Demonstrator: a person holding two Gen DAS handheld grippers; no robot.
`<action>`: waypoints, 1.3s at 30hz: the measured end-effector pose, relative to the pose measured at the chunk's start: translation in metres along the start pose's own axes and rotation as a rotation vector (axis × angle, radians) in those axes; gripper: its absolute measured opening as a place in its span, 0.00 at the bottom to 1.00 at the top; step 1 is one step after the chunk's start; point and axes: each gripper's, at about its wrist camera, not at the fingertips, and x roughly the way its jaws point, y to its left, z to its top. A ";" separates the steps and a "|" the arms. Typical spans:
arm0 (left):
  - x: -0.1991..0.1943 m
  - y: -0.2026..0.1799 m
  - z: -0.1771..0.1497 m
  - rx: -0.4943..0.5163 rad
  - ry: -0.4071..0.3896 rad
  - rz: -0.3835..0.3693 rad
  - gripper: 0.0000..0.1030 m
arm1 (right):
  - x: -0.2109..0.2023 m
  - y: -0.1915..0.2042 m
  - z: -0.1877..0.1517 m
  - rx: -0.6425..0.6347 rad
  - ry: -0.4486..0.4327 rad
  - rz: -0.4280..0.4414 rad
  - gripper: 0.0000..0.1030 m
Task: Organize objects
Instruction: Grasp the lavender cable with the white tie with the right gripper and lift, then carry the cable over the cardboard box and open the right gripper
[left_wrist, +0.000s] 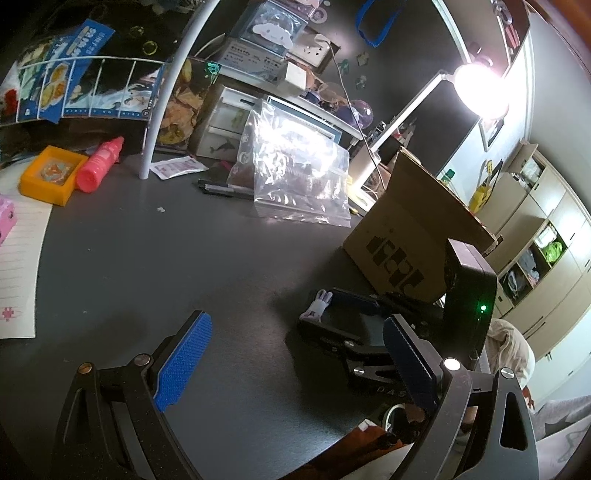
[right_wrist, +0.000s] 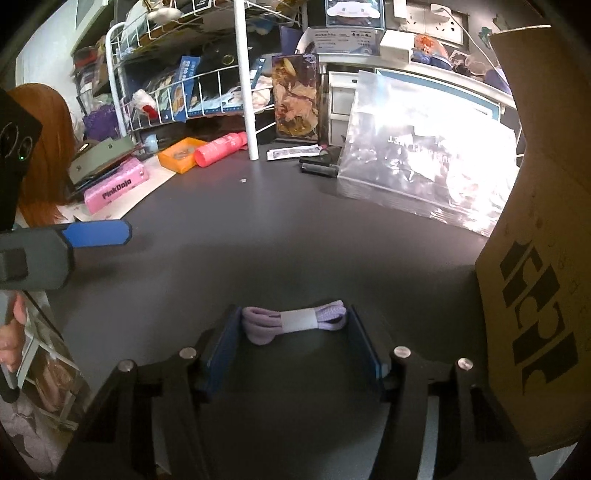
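Shoelaces (right_wrist: 294, 320), one lilac bundle banded in white paper, sit low centre of the frame between your right tongs (right_wrist: 293, 345), whose blue pads press both ends. Soft and light, I judge; better gripped at the band. Left tongs (left_wrist: 295, 365) stand apart over the surface (left_wrist: 221, 266), empty. One cardboard box (right_wrist: 535, 258) stands at the right.

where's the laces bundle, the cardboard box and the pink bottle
laces (right_wrist: 295, 320): right wrist view, on the white band.
cardboard box (right_wrist: 532, 295): right wrist view, on its printed side.
pink bottle (left_wrist: 99, 165): left wrist view, on its body.
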 end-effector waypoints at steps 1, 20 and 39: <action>0.001 -0.002 0.000 0.000 0.004 -0.001 0.91 | 0.000 0.000 0.000 -0.004 -0.001 0.000 0.52; 0.007 -0.029 0.032 0.019 0.061 -0.146 0.89 | -0.059 0.029 0.024 -0.202 -0.165 0.130 0.43; 0.038 -0.135 0.098 0.135 0.167 -0.331 0.52 | -0.158 -0.011 0.056 -0.312 -0.416 0.037 0.43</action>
